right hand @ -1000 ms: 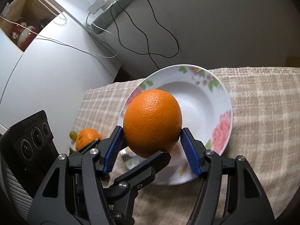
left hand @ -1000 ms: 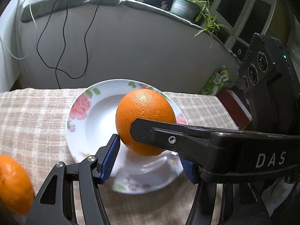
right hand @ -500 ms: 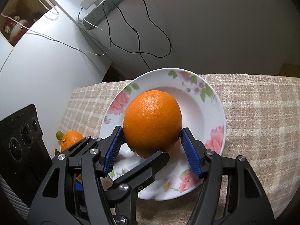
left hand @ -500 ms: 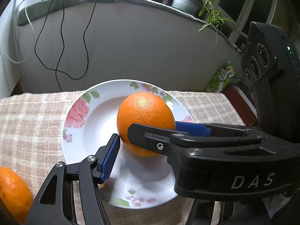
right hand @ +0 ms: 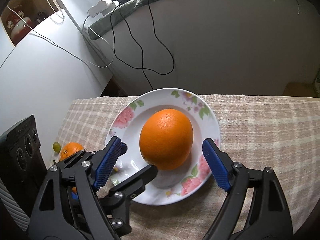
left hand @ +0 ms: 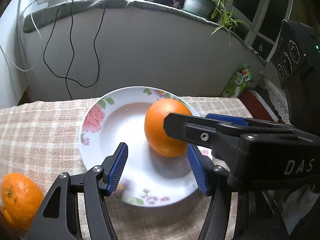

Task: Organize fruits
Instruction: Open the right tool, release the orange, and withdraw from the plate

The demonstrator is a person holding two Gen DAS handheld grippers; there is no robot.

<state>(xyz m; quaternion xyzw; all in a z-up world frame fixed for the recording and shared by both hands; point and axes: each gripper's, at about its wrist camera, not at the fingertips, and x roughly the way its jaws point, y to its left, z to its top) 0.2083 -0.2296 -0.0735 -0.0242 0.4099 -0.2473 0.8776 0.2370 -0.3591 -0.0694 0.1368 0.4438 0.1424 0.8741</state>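
A large orange (right hand: 166, 139) rests in the white floral plate (right hand: 202, 111) on the checked cloth. My right gripper (right hand: 163, 163) is open, its blue pads (right hand: 215, 165) apart on either side of the orange and not touching it. In the left wrist view the orange (left hand: 163, 129) sits at the right of the plate (left hand: 94, 118), partly hidden by the right gripper's black finger. My left gripper (left hand: 158, 169) is open and empty over the plate's near part. A smaller orange (left hand: 20, 197) lies left of the plate.
The smaller orange (right hand: 71, 150) and a green grape (right hand: 56, 146) lie at the cloth's left edge. A grey wall with hanging black cables (right hand: 140, 46) stands behind the table. A potted plant (left hand: 197, 2) sits on the ledge. A green packet (left hand: 239, 80) stands at far right.
My right gripper has opened and let go of the large orange, which now rests in the plate. The left gripper has shifted left relative to the orange.
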